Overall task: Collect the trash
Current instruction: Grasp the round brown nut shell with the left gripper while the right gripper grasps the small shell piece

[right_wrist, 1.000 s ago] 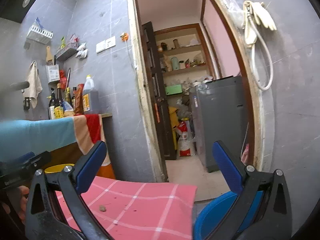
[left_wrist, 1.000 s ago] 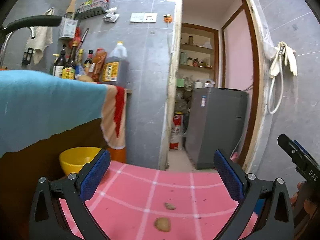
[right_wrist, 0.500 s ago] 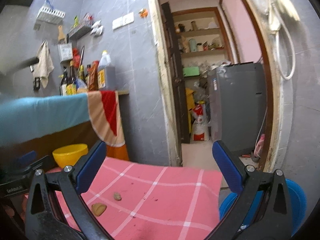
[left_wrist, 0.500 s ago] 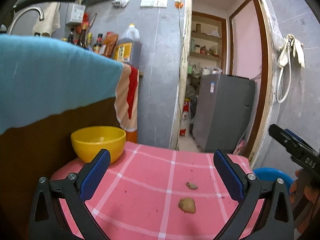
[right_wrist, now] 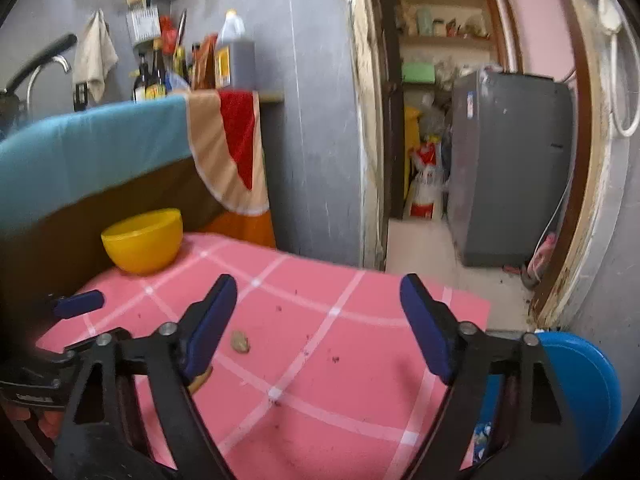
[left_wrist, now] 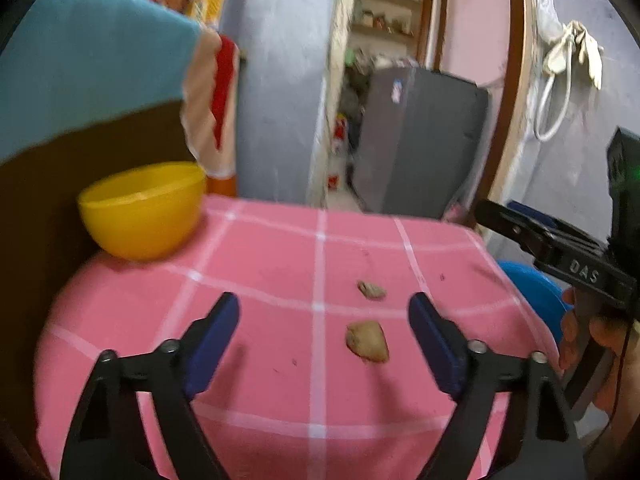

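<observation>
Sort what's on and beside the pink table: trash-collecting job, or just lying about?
Job:
- larger brown scrap
- smaller brown scrap
- blue bin, likely the destination
- left hand-held gripper, jaws closing, empty

Lying about:
- yellow bowl
- blue towel
- bottles

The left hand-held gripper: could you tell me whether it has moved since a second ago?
Yes. The left hand-held gripper has dipped toward the pink tablecloth, which now fills far more of its view, and its jaws are closing with nothing between them.

Yellow bowl (left_wrist: 142,210) at the far left corner of the pink checked tablecloth (left_wrist: 280,380); blue-and-red towel (right_wrist: 120,148) draped over the counter behind; bottles (right_wrist: 192,68) above it; grey appliance (right_wrist: 508,168) through the doorway; white gloves (left_wrist: 576,52) hanging on the wall.
</observation>
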`<state>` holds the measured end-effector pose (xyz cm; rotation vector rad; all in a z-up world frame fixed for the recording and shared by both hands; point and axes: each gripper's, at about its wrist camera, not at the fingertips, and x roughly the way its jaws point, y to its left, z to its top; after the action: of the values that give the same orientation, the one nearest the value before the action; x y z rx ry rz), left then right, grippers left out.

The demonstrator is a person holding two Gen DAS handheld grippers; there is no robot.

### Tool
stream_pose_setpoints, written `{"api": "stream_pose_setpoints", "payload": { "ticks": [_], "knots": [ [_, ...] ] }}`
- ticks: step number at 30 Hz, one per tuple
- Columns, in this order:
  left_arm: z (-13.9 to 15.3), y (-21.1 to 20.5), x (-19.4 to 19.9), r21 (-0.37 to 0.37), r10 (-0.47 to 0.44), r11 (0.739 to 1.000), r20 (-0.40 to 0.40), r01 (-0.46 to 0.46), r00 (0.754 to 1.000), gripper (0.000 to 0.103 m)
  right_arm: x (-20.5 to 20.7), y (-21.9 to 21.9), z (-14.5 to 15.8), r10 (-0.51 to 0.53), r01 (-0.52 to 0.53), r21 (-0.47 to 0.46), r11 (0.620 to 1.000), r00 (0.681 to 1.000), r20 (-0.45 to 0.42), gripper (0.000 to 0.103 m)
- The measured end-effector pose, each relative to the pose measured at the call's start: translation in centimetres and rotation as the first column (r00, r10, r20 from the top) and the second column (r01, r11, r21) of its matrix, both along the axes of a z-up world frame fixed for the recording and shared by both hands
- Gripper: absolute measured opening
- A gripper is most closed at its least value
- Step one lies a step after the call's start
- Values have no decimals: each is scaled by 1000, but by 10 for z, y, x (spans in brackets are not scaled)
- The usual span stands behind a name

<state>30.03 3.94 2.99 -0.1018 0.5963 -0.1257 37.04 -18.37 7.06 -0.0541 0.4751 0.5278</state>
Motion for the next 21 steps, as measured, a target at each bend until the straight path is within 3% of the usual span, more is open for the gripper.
{"api": "stream_pose_setpoints", "payload": {
  "ticks": [4,13,16,21],
  "knots": [
    [-10,-7,11,-16,-54,998,-84,53,995,61,12,5,-8,33,-35,-26,999,996,-78,103],
    [-29,-31,28,30,-147,987,-238,159,960,36,33,14,-23,79,-94,-57,994,971,-226,84],
    [-28,-35,29,43,-140,987,-239,154,961,23,37,16,-27,84,-104,-62,993,962,-258,80],
    [-29,-30,29,34,-110,992,-242,122,964,22,43,22,-34,99,-130,-81,988,946,-310,75]
  ]
}}
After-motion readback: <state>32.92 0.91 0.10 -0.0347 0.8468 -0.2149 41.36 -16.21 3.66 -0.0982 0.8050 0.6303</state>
